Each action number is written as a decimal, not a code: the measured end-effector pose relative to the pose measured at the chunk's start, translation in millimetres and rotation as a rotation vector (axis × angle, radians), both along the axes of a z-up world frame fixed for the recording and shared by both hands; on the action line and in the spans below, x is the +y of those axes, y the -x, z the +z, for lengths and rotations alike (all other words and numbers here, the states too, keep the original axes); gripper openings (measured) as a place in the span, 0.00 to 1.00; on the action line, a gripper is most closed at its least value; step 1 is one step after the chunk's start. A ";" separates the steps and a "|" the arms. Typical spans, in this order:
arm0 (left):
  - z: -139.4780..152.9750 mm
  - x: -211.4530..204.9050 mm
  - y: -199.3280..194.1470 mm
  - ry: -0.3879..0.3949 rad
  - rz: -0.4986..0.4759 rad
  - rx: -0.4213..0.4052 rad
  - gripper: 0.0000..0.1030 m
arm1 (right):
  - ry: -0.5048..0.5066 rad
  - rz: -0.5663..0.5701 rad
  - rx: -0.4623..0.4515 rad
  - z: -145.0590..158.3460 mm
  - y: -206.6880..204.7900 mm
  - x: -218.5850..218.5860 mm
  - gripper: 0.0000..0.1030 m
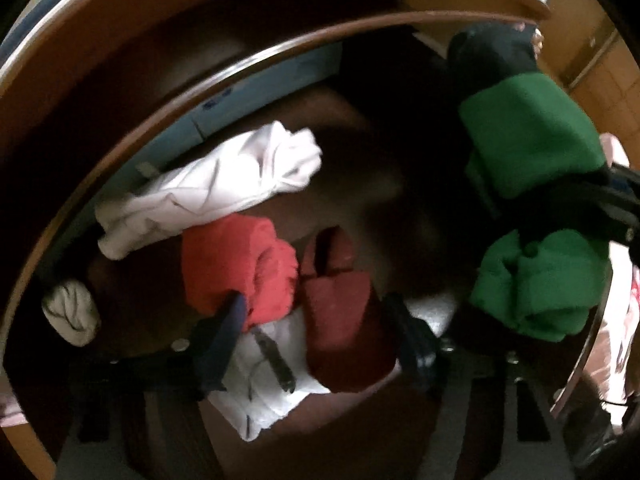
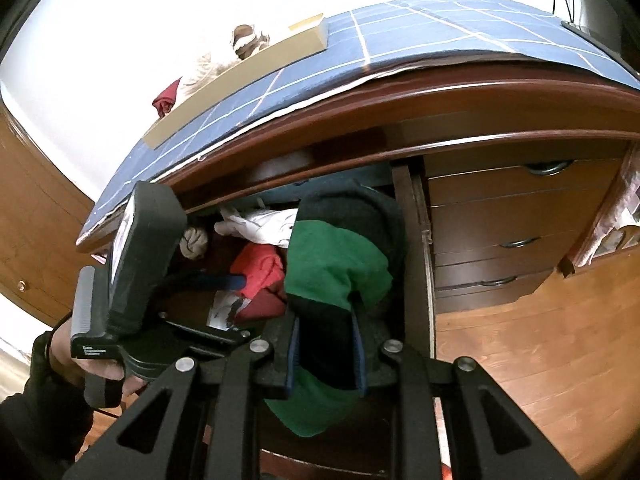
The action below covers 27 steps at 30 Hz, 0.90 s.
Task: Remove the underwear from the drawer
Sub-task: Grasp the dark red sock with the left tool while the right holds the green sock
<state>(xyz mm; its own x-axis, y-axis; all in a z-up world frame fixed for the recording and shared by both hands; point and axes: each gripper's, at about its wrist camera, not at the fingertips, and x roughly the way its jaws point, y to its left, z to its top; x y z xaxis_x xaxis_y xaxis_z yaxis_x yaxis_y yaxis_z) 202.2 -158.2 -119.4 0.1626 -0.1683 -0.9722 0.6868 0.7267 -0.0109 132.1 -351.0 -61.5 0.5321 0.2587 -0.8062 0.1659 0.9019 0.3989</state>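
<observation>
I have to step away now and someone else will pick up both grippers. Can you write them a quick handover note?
Right gripper: shut on the green and black underwear, held above the open drawer.
Left gripper: down in the drawer, jaws either side of the dark red piece, one finger against the red piece; no clamp seen yet.
Done: green pair gripped and raised.
Left: carry it clear; take out the red, dark red and white pieces.

Dim blurred interior, overexposed wall, fisheye warp
</observation>
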 end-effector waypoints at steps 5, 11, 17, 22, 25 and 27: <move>21.3 6.9 1.9 0.114 0.006 0.090 0.44 | -0.011 -0.016 -0.017 2.8 6.9 -5.8 0.23; 0.8 0.7 5.5 0.046 -0.003 0.132 0.48 | -0.024 -0.022 -0.023 2.5 8.8 -9.4 0.23; -17.1 -21.1 1.0 0.021 -0.010 0.191 0.46 | -0.036 -0.022 -0.022 2.0 9.9 -11.5 0.23; -18.4 -11.3 -7.4 0.020 -0.036 0.162 0.38 | -0.044 -0.034 -0.023 2.0 11.2 -13.4 0.23; -15.9 -0.7 -8.2 0.056 -0.022 0.162 0.29 | -0.038 -0.044 -0.016 -0.1 11.3 -13.2 0.23; -12.1 8.0 -7.7 0.078 -0.013 0.170 0.27 | -0.041 -0.051 -0.006 -1.2 11.2 -13.3 0.23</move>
<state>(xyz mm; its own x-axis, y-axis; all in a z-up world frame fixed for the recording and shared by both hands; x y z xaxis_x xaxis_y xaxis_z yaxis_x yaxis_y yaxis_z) 209.9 -150.2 -131.6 -0.0053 -0.2449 -0.9695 0.6796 0.7103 -0.1831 120.9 -364.3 -62.7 0.5503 0.2635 -0.7923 0.2089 0.8753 0.4362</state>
